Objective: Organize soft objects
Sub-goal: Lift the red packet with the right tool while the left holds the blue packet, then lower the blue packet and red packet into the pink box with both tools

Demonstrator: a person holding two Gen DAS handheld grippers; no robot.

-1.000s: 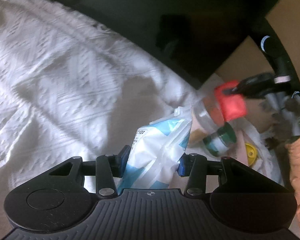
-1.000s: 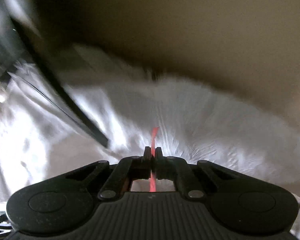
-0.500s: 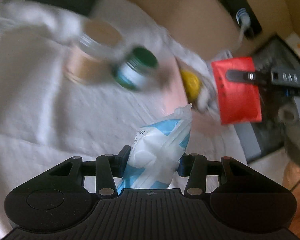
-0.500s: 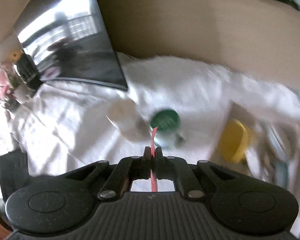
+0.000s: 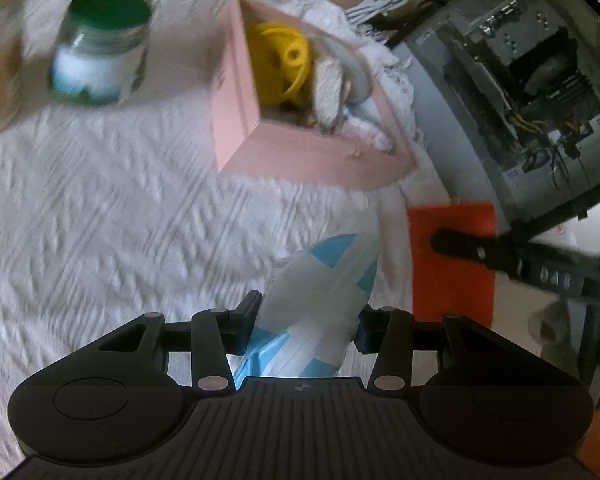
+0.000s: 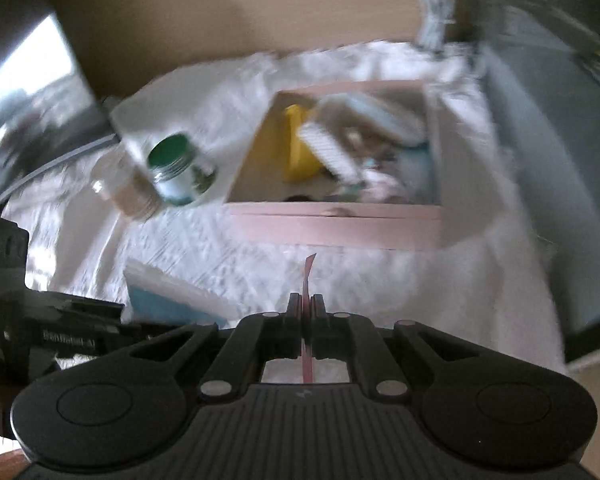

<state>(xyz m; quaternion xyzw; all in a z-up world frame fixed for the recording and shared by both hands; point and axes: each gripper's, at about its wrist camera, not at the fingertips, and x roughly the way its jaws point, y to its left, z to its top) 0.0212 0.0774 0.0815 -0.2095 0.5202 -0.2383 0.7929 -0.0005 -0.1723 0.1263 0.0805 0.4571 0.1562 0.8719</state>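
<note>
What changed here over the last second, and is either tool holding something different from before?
Both tools swung toward the pink box. A second ago the views showed mostly white cloth; now the box fills them, with the green-lidded jar to its left. Nothing was taken or released: the left gripper still grips the blue-and-white packet, and the right gripper still pinches the thin red sheet.

A pink open-topped box (image 5: 300, 152) sits on the white textured cloth (image 5: 100, 220), holding a yellow plastic object (image 5: 284, 60). A green-lidded glass jar (image 5: 100, 48) stands left of it; a grey computer case (image 5: 512, 80) lies right.
</note>
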